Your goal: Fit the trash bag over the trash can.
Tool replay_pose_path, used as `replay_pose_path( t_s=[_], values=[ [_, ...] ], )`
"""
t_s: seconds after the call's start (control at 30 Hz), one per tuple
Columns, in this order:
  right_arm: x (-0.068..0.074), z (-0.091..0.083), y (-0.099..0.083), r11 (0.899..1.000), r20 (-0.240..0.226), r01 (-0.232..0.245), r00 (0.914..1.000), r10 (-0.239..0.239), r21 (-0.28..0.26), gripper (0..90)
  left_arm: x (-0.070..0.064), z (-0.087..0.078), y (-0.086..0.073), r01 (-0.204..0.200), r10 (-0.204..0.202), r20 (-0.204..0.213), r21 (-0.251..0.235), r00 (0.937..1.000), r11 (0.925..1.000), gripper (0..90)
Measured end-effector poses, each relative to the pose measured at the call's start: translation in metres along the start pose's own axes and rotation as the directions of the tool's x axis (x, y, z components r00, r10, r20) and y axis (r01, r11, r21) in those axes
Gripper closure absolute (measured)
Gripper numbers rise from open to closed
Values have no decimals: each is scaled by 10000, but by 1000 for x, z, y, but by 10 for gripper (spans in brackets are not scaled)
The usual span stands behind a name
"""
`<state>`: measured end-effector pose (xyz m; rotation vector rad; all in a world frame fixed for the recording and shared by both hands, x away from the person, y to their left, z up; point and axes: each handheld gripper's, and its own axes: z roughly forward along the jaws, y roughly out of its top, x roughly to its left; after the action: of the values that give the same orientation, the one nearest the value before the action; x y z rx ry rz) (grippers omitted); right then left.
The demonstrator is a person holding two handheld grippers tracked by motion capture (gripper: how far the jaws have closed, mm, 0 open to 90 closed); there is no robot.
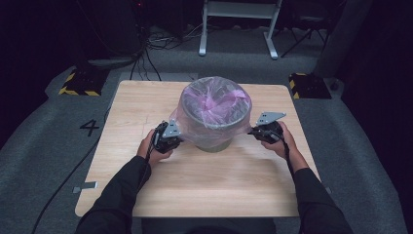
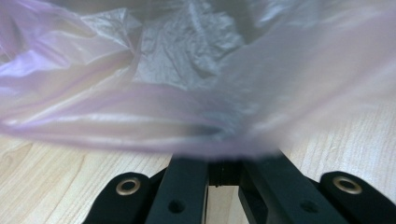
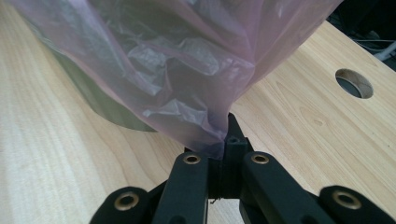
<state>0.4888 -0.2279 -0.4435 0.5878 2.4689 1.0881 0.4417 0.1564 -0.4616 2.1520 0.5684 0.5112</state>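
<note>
While the grey bin (image 1: 214,127) stands at frame centre, my left gripper (image 1: 171,136) and right gripper (image 1: 263,131) are both clamped on its pink liner bag (image 1: 213,105).

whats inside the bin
A pink bag lines the bin, its film draped over the rim and crumpled inside. Both tongs, left and right, pinch its hem. The film hides the bin's bottom.
</note>
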Motion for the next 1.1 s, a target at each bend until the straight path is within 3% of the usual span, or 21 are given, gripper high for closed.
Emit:
replay_pose_path(
  t_s=[0.03, 0.07, 0.13, 0.17, 0.23, 0.3, 0.4, 0.43, 0.53, 0.6, 0.67, 0.77, 0.8, 0.83, 0.93, 1.0, 1.07, 1.1],
  values=[
    [0, 1, 0, 10000, 5, -31, 10000, 31, -30, 900, 0, -2, 0, 203, -206, -134, -215, 9997, 9996, 830],
    [0, 1, 0, 10000, 32, -78, 10000, 78, -46, 900, 0, -5, 0, 408, -417, -319, -304, 9986, 9987, 683],
    [0, 1, 1, 9999, 53, -114, 9999, 114, -97, 900, 0, -12, 0, 499, -533, -647, -537, 9965, 9973, 489],
    [1, -1, 1, 9998, 86, -122, 9999, 124, -172, 893, -1, -17, 0, 442, -499, -878, -658, 9949, 9969, 333],
    [1, -2, 2, 9997, 99, -139, 9999, 141, -225, 857, -3, -25, -1, 514, -609, -1055, -907, 9926, 9946, 309],
    [2, -7, 4, 9987, 292, -221, 9993, 234, -457, 712, -4, -31, -3, 568, -676, -1079, -995, 9919, 9934, 233],
    [4, -16, 6, 9967, 453, -464, 9977, 494, -665, 473, -5, -34, -4, 421, -540, -1220, -979, 9911, 9943, 194],
    [7, -22, 7, 9960, 824, -398, 9955, 464, -800, 368, -6, -31, -2, 347, -457, -1263, -874, 9909, 9956, 184],
    [11, -29, 7, 9943, 1154, -290, 9925, 409, -1025, 306, -5, -27, 1, 244, -329, -1269, -680, 9914, 9974, 184],
    [16, -35, 8, 9922, 1388, -172, 9897, 345, -1235, 259, -5, -22, 5, 169, -242, -1391, -533, 9900, 9984, 191],
    [20, -39, 11, 9901, 1701, 27, 9852, 214, -1405, 231, -3, -19, 9, 101, -208, -1536, -695, 9879, 9975, 204],
    [25, -45, 14, 9845, 1827, 260, 9832, 62, -1736, 241, -3, -17, 17, 10, -132, -1548, -787, 9878, 9969, 317],
    [30, -50, 17, 9772, 1900, 628, 9815, -236, -2028, 409, -3, -17, 19, -181, 54, -1651, -756, 9863, 9970, 473],
    [30, -50, 17, 9772, 1900, 628, 9815, -236, -2028, 409, -4, -16, 21, -354, 230, -1703, -704, 9851, 9969, 473],
    [37, -53, 20, 9659, 1775, 1305, 9799, -913, -2238, 665, -4, -17, 24, -568, 423, -1648, -845, 9854, 9948, 731],
    [41, -53, 21, 9626, 1531, 1627, 9795, -1311, -2166, 786, -4, -17, 25, -695, 541, -1578, -938, 9860, 9932, 871],
    [44, -52, 22, 9599, 1375, 1818, 9783, -1547, -2136, 890, -3, -14, 25, -733, 628, -1299, -780, 9895, 9942, 900],
    [44, -50, 22, 9618, 1213, 1876, 9787, -1658, -1994, 900, -3, -13, 24, -765, 681, -1233, -644, 9900, 9950, 900]
  ],
)
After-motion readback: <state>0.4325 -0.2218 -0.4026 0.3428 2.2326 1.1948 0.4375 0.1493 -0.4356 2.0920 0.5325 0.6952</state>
